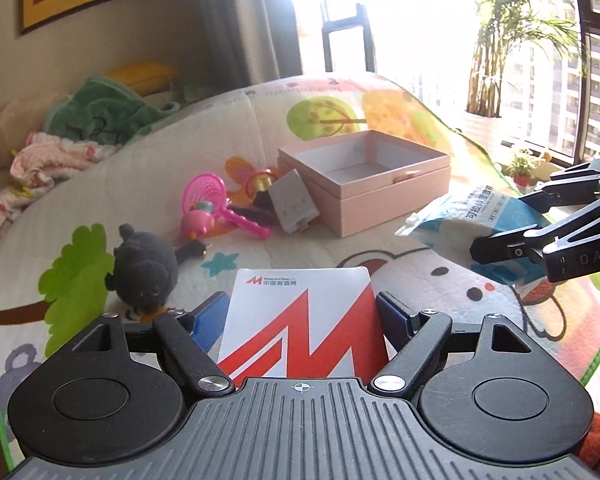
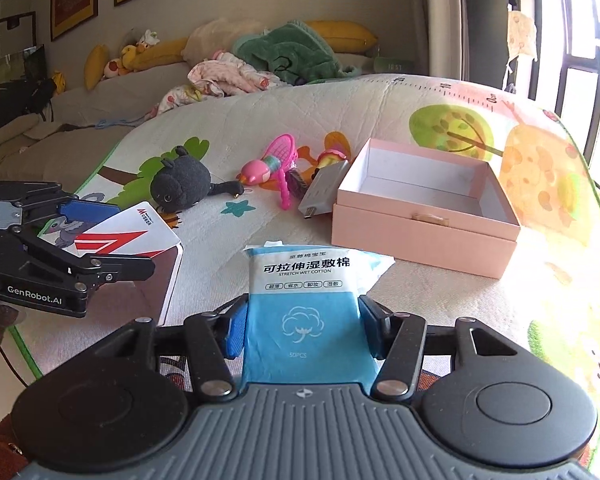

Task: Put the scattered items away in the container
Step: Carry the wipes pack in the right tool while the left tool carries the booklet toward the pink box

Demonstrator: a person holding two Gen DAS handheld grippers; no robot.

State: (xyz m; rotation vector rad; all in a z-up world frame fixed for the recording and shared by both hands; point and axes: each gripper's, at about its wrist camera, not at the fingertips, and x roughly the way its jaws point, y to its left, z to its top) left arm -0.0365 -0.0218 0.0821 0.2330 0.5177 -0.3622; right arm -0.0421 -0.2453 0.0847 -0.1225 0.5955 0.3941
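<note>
Two tongs, left (image 1: 302, 320) on card (image 1: 300, 320), right (image 2: 302, 320) on cotton pack (image 2: 304, 312) (pink box (image 2: 424, 236) open).

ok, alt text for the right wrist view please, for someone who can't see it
The right claw grips a blue and white packet of wet cotton pads above a cartoon-print play mat, facing an open, empty pink cardboard box. The left claw holds a red and white card; a dark plush toy and pink plastic toys lie beyond.
</note>
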